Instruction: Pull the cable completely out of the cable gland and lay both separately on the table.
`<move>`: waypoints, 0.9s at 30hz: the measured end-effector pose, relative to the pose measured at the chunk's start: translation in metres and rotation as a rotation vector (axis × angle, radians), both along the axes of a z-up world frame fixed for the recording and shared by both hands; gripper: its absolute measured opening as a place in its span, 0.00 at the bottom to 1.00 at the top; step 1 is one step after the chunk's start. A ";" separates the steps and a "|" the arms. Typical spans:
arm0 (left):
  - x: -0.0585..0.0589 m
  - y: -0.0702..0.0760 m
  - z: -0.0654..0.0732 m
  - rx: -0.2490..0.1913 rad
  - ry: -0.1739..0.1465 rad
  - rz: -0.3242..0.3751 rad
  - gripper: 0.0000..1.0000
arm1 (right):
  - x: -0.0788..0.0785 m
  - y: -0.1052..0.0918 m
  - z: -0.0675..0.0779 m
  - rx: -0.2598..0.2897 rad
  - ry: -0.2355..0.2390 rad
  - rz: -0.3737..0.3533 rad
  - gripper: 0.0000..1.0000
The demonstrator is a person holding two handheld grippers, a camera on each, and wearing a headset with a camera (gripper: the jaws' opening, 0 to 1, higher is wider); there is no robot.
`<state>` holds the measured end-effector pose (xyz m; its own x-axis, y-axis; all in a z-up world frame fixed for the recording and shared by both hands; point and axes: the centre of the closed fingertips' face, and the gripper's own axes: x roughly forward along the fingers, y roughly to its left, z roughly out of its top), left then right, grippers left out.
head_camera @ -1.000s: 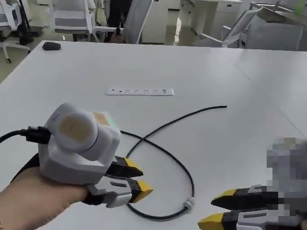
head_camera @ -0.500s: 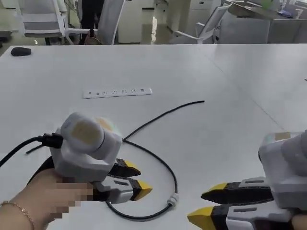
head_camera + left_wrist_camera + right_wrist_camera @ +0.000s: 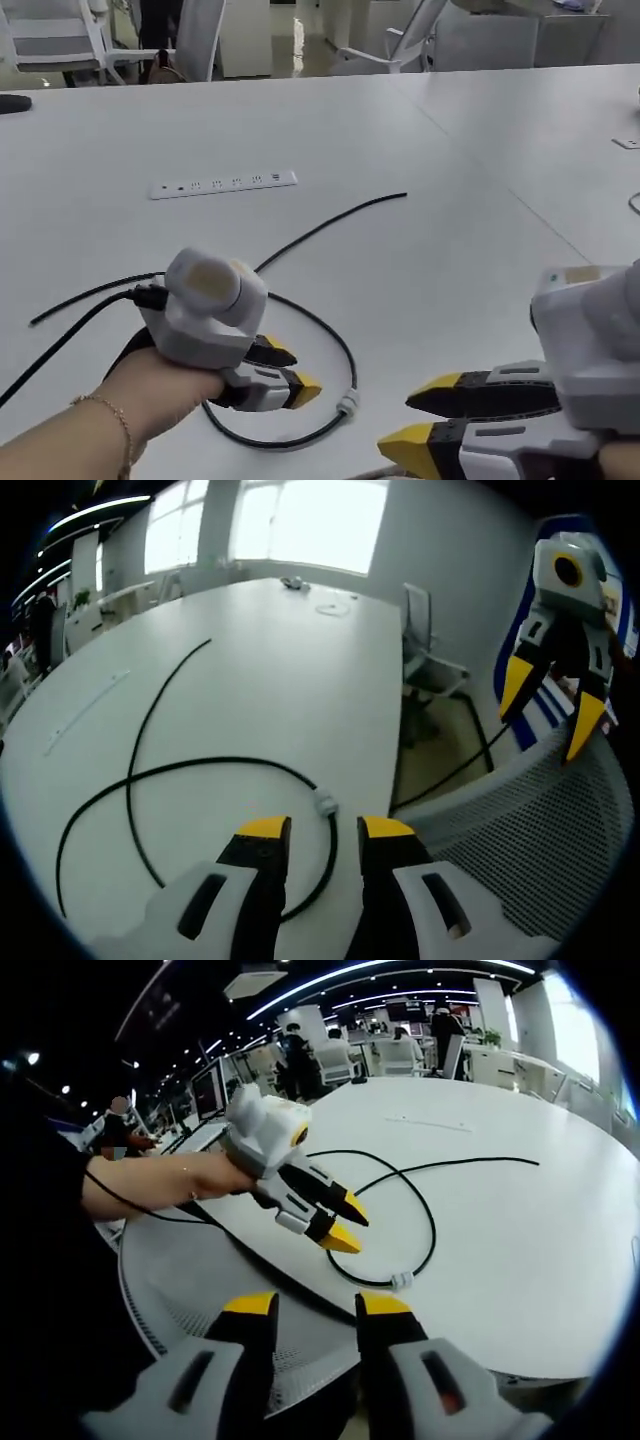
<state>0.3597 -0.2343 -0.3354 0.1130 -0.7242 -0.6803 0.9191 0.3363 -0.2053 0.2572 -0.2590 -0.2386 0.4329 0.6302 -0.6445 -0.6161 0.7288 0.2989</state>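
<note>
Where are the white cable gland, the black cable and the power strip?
Small white cable gland (image 3: 347, 404), head view, its body.
Thin black cable (image 3: 325, 222), head view, straight stretch near free end.
Long white power strip (image 3: 223, 184), head view, its middle.

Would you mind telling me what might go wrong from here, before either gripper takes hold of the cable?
The white cable gland is small and pale against the white table; the open left gripper or right gripper might close beside it.
The cable crosses itself in a loop, so pulling could tighten or drag the loop rather than slide it free.
The gland lies near the table's front edge and might get knocked off.
</note>
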 end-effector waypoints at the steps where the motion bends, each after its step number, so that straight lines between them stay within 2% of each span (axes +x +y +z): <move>1: -0.001 0.000 -0.003 0.008 0.010 -0.003 0.32 | 0.000 0.000 0.000 0.000 0.000 -0.001 0.32; 2: 0.000 -0.003 -0.010 0.016 0.011 -0.009 0.32 | 0.000 -0.001 0.001 0.002 -0.002 -0.002 0.32; 4: -0.005 -0.006 -0.019 0.032 0.045 -0.029 0.30 | 0.002 -0.001 0.004 0.017 -0.018 -0.007 0.32; 9: -0.002 -0.013 -0.031 0.039 0.082 -0.022 0.34 | 0.007 -0.004 0.007 0.029 -0.030 -0.020 0.32; 11: -0.005 -0.016 -0.036 0.046 0.105 -0.024 0.36 | 0.008 -0.005 0.007 0.031 -0.027 -0.022 0.32; 13: -0.008 -0.020 -0.042 0.058 0.117 -0.039 0.41 | 0.008 -0.005 0.005 0.024 -0.025 -0.017 0.32; 15: -0.008 -0.022 -0.047 0.071 0.109 -0.043 0.43 | 0.010 -0.008 0.003 0.020 -0.021 -0.020 0.32; 18: -0.009 -0.027 -0.055 0.077 0.133 -0.035 0.44 | 0.012 -0.011 0.004 0.021 -0.022 -0.027 0.32; 20: -0.009 -0.031 -0.058 0.080 0.128 -0.032 0.44 | 0.012 -0.012 0.005 0.021 -0.023 -0.029 0.32; 22: 0.000 -0.032 -0.061 0.092 0.074 -0.011 0.45 | 0.012 -0.014 0.004 0.021 -0.020 -0.035 0.32; 25: 0.003 -0.037 -0.064 0.076 0.083 0.009 0.43 | 0.011 -0.018 0.002 0.013 -0.013 -0.050 0.31; 27: 0.005 -0.041 -0.066 0.071 0.078 0.022 0.42 | 0.011 -0.021 0.002 0.010 -0.015 -0.064 0.32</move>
<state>0.3645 -0.2749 -0.4015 0.0728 -0.6716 -0.7373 0.8937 0.3721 -0.2506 0.2680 -0.2801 -0.2370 0.4825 0.6073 -0.6311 -0.5727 0.7640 0.2973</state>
